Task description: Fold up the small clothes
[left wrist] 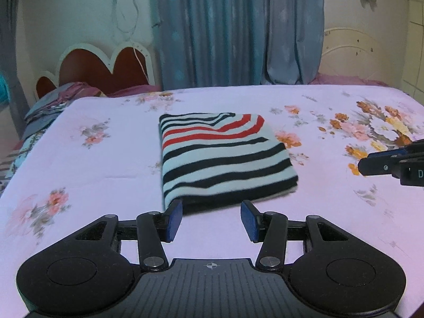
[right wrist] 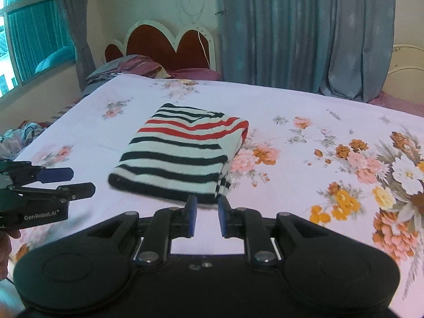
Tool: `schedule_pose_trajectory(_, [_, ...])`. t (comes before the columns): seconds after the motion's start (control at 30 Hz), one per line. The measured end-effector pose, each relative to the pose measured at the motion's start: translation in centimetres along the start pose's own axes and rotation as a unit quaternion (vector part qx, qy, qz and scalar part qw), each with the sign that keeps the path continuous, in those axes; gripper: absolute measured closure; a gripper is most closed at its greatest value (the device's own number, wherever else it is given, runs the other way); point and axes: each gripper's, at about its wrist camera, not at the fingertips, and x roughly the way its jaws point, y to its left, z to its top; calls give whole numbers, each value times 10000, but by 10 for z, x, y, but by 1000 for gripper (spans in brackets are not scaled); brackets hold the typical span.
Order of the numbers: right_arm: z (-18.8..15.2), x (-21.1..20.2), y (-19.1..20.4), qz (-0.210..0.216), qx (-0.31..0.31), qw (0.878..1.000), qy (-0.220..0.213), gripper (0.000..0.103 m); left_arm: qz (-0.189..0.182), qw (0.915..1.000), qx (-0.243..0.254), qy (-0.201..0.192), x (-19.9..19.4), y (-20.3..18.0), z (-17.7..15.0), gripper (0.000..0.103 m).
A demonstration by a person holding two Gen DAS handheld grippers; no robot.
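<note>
While both grippers are held low over the near side, the bed (left wrist: 106, 159) is seen spread with a pale lilac floral sheet (right wrist: 331, 137) that runs wide and bare to the left and right of the garment. Blue-grey curtains (left wrist: 238, 31) are hung behind the far edge of the bed, and a red scalloped headboard (right wrist: 169, 45) is seen at the far left. A pile of bedding (right wrist: 127, 66) is heaped at that headboard end.

Near the middle of the sheet a folded striped garment (left wrist: 225, 159) is laid flat as a neat rectangle, banded in white and dark navy with red stripes toward its far end. Its near edge is squared off and dark, and its right-hand side shows layered open edges in the right wrist view. Open sheet is left all round it.

The left gripper (left wrist: 211, 218) is held with its blue-padded fingers spread wide, nothing between them, just short of the garment's near edge; the same gripper (right wrist: 76, 181) is seen from the side, apart from the cloth, with "GenRobot.AI" printed in white on its body. The right gripper (right wrist: 206, 216) is parted by a narrower gap, empty, its tips just at the garment's near right corner.
</note>
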Motion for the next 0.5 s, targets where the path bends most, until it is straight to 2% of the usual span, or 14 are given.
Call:
schedule_pose_trajectory(0.1, [-10, -18, 4, 40, 6, 10000, -75, 79, 62, 9999, -64, -86, -27, -3, -8, 54])
schedule_pose_trajectory(0.17, [-18, -31, 8, 60, 8, 9999, -143, 57, 82, 9997, -168, -156, -45, -4, -14, 27])
schedule_pose_trajectory(0.2, [-21, -38, 10, 58, 3, 9997, -243, 37, 147, 9994, -192, -245, -54, -5, -17, 0])
schedule_pose_trajectory(0.23, [-26, -47, 13, 9, -14, 9993, -384, 21, 237, 9987, -187, -408, -64, -8, -21, 0])
schedule_pose_trajectory(0.3, [-34, -59, 16, -52, -59, 9985, -540, 1, 380, 9975, -176, -568, -83, -12, -28, 0])
schedule_pose_trajectory(0.5, [-52, -92, 21, -248, 57, 9984, -503, 1, 346, 9971, -310, -605, -122, -18, -40, 0])
